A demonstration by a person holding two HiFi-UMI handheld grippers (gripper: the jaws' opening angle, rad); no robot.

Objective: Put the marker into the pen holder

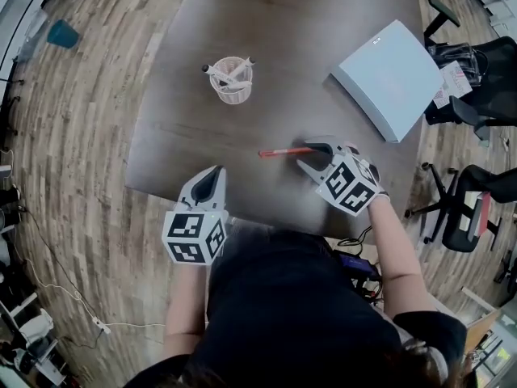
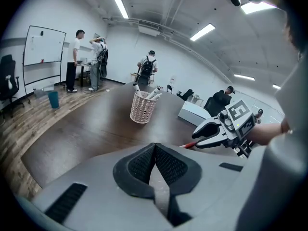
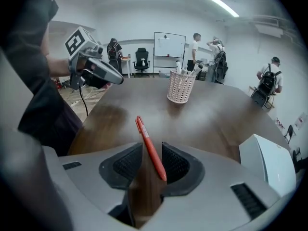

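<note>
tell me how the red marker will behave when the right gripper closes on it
The red marker looks thin and rigid, so probably stiff and light. Its smooth body lies on the table, so a nudge may roll it. It sits slanted between the right gripper's open jaws, so it could pivot when pinched.

On the table (image 1: 186,128) the pen holder (image 1: 232,81) stands far back, the marker (image 1: 284,151) lies nearer and rightward – one end between the right gripper's (image 1: 307,154) jaws – with the left gripper (image 1: 215,172) at the near-left edge and a box (image 1: 388,75) far right.
</note>
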